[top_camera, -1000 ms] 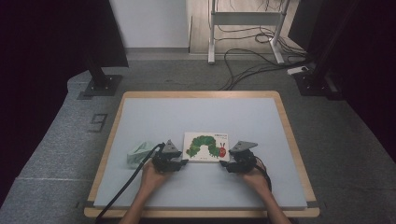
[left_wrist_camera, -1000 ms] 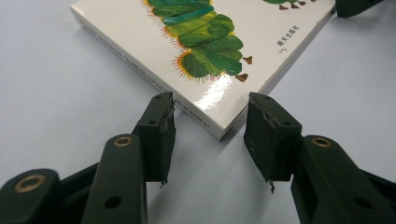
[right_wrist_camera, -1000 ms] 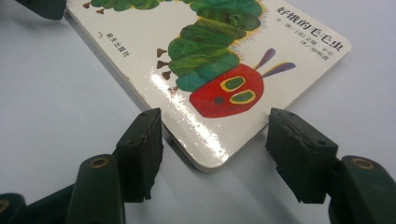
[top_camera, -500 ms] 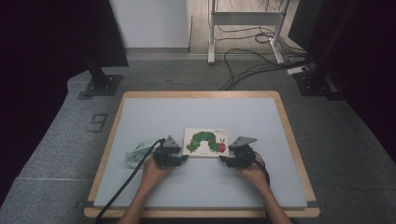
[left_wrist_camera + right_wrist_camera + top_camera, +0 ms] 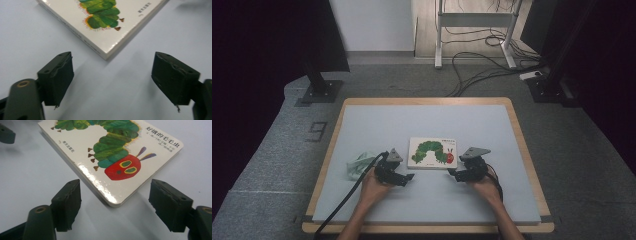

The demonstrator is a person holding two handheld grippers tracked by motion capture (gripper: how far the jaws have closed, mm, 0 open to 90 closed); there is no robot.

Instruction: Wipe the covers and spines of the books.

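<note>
where the pale blue mat (image 5: 427, 200) covers the wood-rimmed table (image 5: 428, 101), a flat white board book with a green caterpillar on its cover (image 5: 432, 152) is laid near the middle. the left gripper (image 5: 406, 177) is set just off its near left corner, the right gripper (image 5: 453, 174) just off its near right corner. both pairs of jaws have just been opening and are held wide, nothing between them. a crumpled pale green cloth (image 5: 357, 165) lies left of the book. beyond the table, grey carpet (image 5: 562, 130) and black cables (image 5: 482, 75) are seen.
</note>
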